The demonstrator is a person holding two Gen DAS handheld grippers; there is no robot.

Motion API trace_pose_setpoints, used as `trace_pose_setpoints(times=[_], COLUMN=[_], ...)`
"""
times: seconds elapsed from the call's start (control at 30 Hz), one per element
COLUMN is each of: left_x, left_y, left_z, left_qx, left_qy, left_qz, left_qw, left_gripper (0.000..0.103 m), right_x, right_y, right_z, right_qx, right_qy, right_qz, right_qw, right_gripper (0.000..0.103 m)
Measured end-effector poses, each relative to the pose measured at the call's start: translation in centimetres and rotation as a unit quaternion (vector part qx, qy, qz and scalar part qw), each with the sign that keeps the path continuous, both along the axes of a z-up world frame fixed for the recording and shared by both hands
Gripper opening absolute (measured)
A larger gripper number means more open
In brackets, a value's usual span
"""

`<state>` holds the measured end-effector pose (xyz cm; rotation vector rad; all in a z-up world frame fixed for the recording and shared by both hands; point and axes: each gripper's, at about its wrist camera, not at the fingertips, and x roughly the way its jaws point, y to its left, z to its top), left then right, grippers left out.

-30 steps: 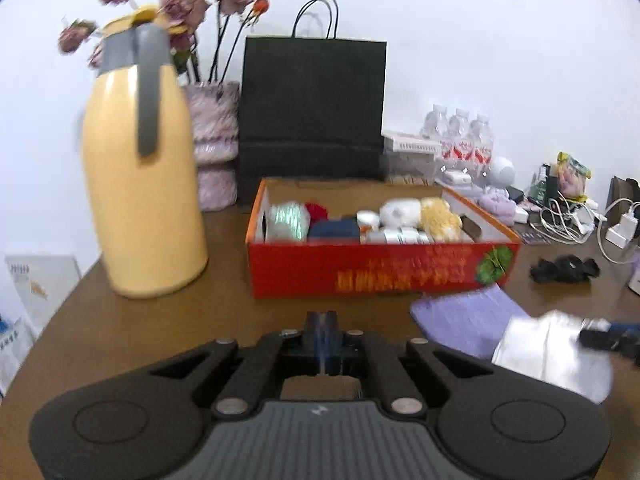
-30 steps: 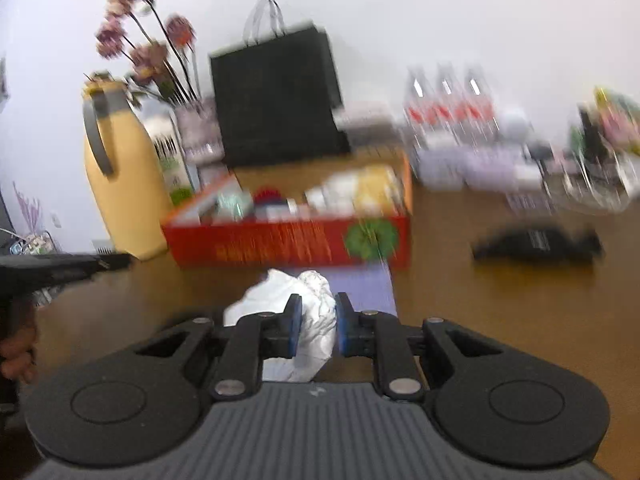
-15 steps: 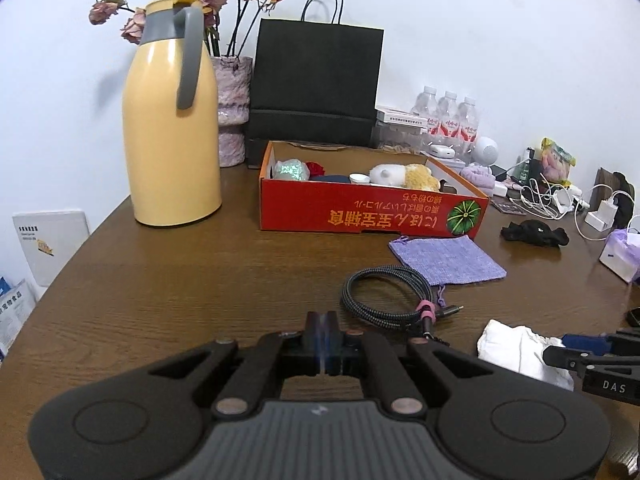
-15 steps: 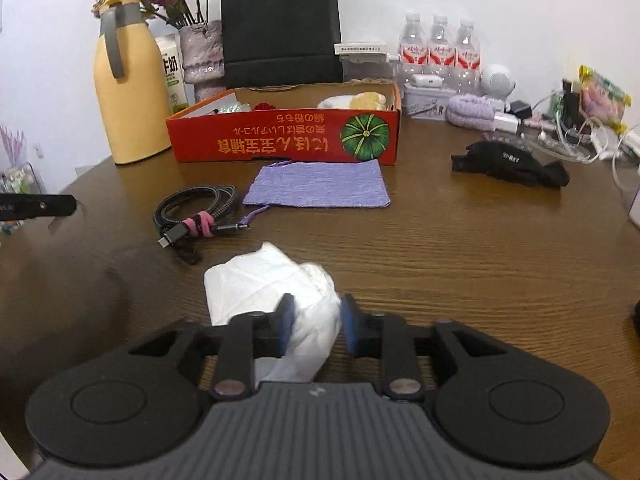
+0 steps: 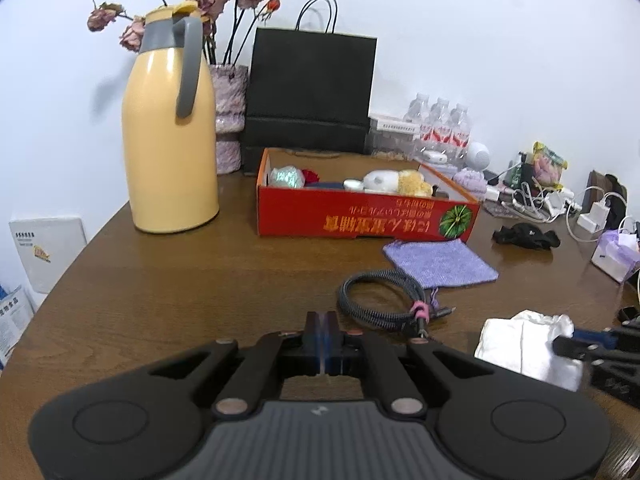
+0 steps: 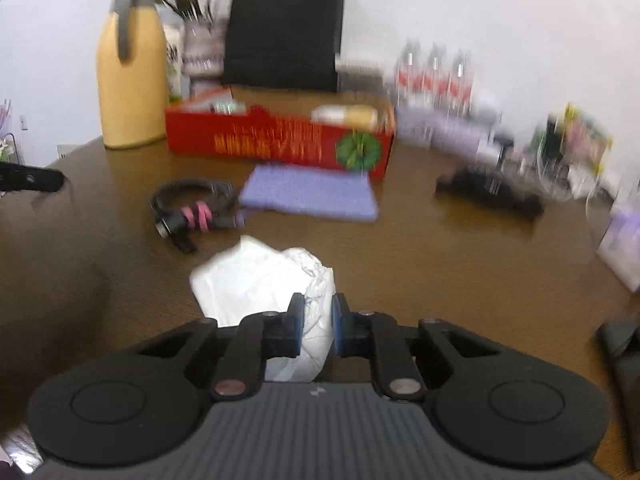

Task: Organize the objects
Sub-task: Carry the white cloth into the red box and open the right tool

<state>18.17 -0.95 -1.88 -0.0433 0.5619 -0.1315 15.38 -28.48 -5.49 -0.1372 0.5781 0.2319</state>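
My right gripper (image 6: 314, 326) is shut on a crumpled white tissue (image 6: 264, 276) that rests on the brown table near its front; the tissue also shows in the left wrist view (image 5: 524, 340). My left gripper (image 5: 321, 334) is shut and empty above the table's front left. A coiled black cable with a pink tie (image 5: 384, 300) and a purple cloth pouch (image 5: 440, 262) lie in front of the red cardboard box (image 5: 360, 220), which holds several small items. In the right wrist view the cable (image 6: 192, 204), the pouch (image 6: 312, 196) and the box (image 6: 280, 142) lie ahead of the tissue.
A yellow thermos jug (image 5: 170, 136), a flower vase (image 5: 230, 120) and a black paper bag (image 5: 310, 92) stand at the back. Water bottles (image 5: 440, 128), chargers and cables (image 5: 536, 204), a black object (image 5: 524, 236) and a tissue pack (image 5: 616, 252) crowd the right.
Both grippers have pulled back from the box toward the table's front. My right gripper kept hold of the tissue and is moving again, as the blur shows.
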Motion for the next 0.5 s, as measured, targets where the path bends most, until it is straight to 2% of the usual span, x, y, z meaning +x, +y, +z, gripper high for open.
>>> trace_pose_setpoints(times=[0.17, 0.2, 0.27, 0.3, 0.37, 0.5], left_x=[2.5, 3.4, 5.5, 6.9, 9.9, 18.0], left_y=[0.3, 0.1, -1.0, -1.7, -2.6, -4.4], left_z=[2.1, 2.8, 4.1, 4.8, 6.1, 8.4], left_qx=[-0.030, -0.029, -0.005, 0.010, 0.019, 0.018], left_qy=[-0.021, -0.032, -0.055, -0.068, -0.083, -0.085], left_qz=[-0.029, -0.041, -0.058, -0.066, -0.087, -0.101], left_qw=[0.9989, 0.9982, 0.9968, 0.9955, 0.9926, 0.9911], left_gripper=[0.000, 0.000, 0.000, 0.000, 0.000, 0.000], right_x=[1.1, 2.0, 4.0, 5.5, 9.1, 18.2], right_y=[-1.0, -1.4, -1.5, -1.5, -2.0, -2.0], right_z=[3.6, 4.5, 6.5, 7.5, 9.0, 10.3], right_qx=[0.043, 0.051, 0.035, 0.023, 0.031, 0.066], right_qy=[-0.037, -0.046, -0.078, -0.097, -0.115, -0.097], right_qz=[0.027, 0.036, 0.047, 0.051, 0.049, 0.060], right_qw=[0.998, 0.997, 0.995, 0.994, 0.992, 0.991], right_gripper=[0.013, 0.013, 0.013, 0.013, 0.013, 0.014])
